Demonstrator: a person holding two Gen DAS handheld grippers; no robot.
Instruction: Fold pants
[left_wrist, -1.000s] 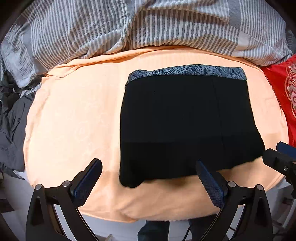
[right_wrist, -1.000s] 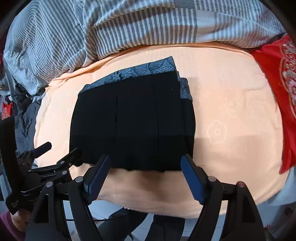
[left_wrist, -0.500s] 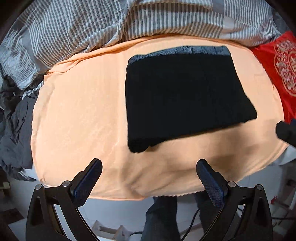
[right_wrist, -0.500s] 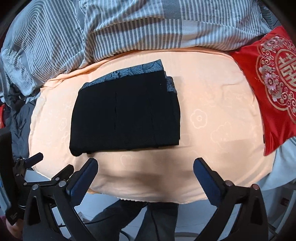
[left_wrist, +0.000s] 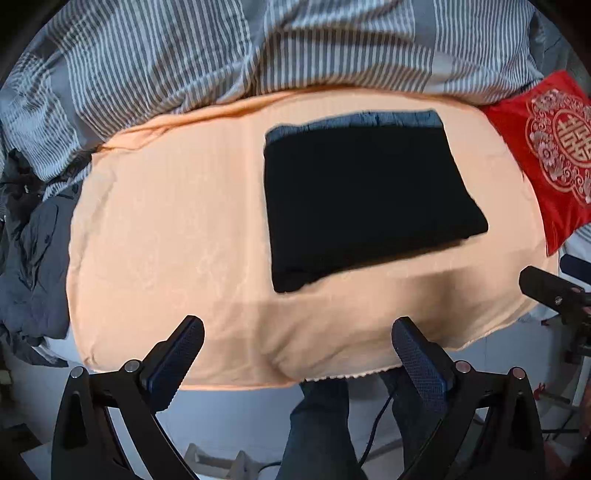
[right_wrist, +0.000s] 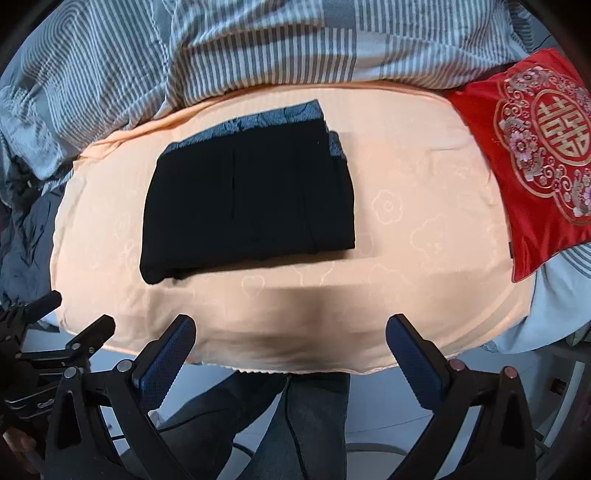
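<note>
Nearest: left gripper (left_wrist: 297, 332), fingers spread wide, holding nothing, hovering off the near edge of the bed; right gripper (right_wrist: 290, 332) likewise, fingers apart and empty. Below and between: legs in dark jeans (right_wrist: 310, 417), trailing cable. Next: peach blanket (left_wrist: 166, 221) over the bed, faint floral emboss, hanging over the near edge. On it, well clear of both grippers: black pants (right_wrist: 247, 199), folded to a compact rectangle, patterned grey-blue waistband (right_wrist: 258, 120) showing along the far edge, near-left corner slightly bulged. Judged soft, light, limp, layers liable to slide and unfold if lifted by one corner; best taken at two adjacent corners of the stacked edge, pinching all layers together. Fold appears complete or nearly so. Farther: red embroidered cushion (right_wrist: 535, 147) at right, dark crumpled clothing (left_wrist: 29, 258) at left, striped grey duvet (left_wrist: 258, 48) bunched behind.
</note>
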